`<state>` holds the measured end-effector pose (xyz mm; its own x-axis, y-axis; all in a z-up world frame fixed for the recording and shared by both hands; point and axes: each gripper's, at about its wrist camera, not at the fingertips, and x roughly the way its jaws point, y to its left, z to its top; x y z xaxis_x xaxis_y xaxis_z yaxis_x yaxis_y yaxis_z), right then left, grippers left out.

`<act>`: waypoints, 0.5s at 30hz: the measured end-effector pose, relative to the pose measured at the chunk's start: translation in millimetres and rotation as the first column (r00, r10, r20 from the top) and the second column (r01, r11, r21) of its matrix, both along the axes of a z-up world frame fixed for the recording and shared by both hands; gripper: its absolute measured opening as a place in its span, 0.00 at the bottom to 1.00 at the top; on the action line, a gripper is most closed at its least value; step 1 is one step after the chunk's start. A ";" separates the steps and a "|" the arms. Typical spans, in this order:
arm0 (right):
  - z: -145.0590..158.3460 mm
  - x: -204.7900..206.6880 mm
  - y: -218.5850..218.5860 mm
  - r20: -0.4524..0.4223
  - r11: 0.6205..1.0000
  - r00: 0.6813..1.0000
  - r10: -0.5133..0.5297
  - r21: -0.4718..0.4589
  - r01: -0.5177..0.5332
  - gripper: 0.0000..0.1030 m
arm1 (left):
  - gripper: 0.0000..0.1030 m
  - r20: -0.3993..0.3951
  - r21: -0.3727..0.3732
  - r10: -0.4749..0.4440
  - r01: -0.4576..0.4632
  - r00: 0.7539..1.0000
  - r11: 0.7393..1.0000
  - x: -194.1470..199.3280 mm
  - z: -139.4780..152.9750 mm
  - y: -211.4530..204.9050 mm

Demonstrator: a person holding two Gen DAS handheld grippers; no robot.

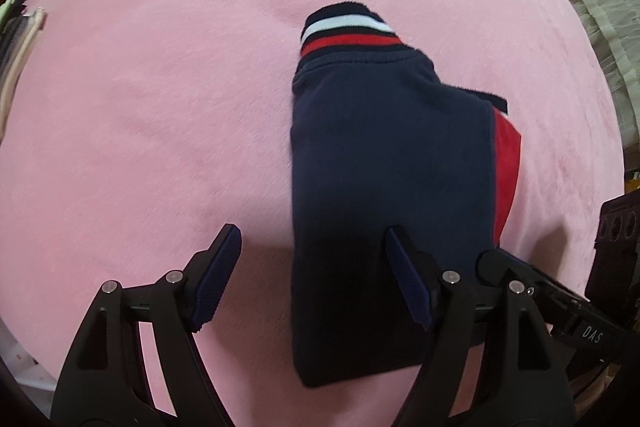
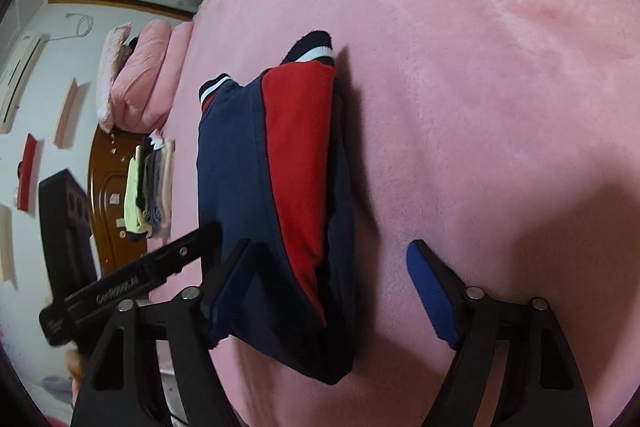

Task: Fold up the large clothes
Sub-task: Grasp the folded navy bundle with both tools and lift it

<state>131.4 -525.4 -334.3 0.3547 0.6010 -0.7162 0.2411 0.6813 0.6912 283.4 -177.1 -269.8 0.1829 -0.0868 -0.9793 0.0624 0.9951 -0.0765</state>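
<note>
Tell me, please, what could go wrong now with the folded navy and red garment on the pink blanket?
1. The folded garment looks thick, and both grippers, left and right, are open around its near end, so nothing pins it; the layers may spring apart.
2. The striped cuff sticks out at the far end and could pull loose if the bundle is dragged.
3. The plush pink blanket may bunch under a sliding finger.

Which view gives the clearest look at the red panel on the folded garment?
The right wrist view: the red panel runs broad and unobstructed down the top of the folded garment. In the left wrist view the red panel is only a narrow strip along the garment's right edge, mostly tucked under the navy layer.
</note>
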 end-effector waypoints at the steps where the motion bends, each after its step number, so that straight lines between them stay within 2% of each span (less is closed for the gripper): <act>1: -1.2 1.7 -0.5 0.005 1.000 1.000 0.002 0.018 -0.002 0.71 | 0.70 0.000 -0.011 0.001 -0.001 1.000 1.000 2.2 -1.6 -0.2; 3: -5.9 7.6 0.2 0.006 0.998 1.000 0.008 0.056 -0.008 0.67 | 0.70 -0.009 -0.028 0.005 -0.005 1.000 1.000 6.3 -6.2 -0.7; 4: -8.3 11.5 1.1 0.006 0.997 1.000 0.013 0.074 -0.013 0.60 | 0.70 -0.015 -0.034 0.007 -0.008 1.000 0.999 8.1 -8.4 -0.8; 8: -16.4 22.6 5.0 0.004 0.992 1.000 -0.012 0.123 0.011 0.46 | 0.70 -0.036 -0.068 0.019 -0.021 0.999 0.997 14.8 -15.2 0.0; 9: -19.4 25.4 7.1 0.000 0.989 1.000 -0.029 0.143 0.028 0.44 | 0.65 -0.041 -0.078 0.024 -0.027 0.999 0.997 15.7 -16.4 0.6; 10: -21.6 27.4 7.7 -0.010 0.986 0.999 -0.039 0.159 0.040 0.42 | 0.52 -0.053 -0.104 0.035 -0.040 0.998 0.994 16.6 -18.2 2.4; 11: -23.3 28.9 8.5 -0.015 0.985 0.999 -0.042 0.166 0.044 0.40 | 0.47 -0.078 -0.147 0.059 -0.070 0.995 0.987 17.8 -20.9 4.1; 13: -24.5 30.4 8.3 -0.017 0.983 0.999 -0.043 0.178 0.046 0.35 | 0.44 -0.090 -0.141 0.084 -0.096 0.992 0.985 18.4 -20.8 3.1; 15: -25.2 29.7 10.1 -0.016 0.981 0.999 -0.052 0.186 0.054 0.32 | 0.40 -0.078 -0.104 0.051 -0.059 0.996 0.993 18.3 -17.4 -5.3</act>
<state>161.0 -515.3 -359.5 0.3827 0.7050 -0.5971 0.2815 0.5266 0.8022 301.7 -182.4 -287.1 0.1166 -0.1828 -0.9762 -0.0021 0.9829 -0.1843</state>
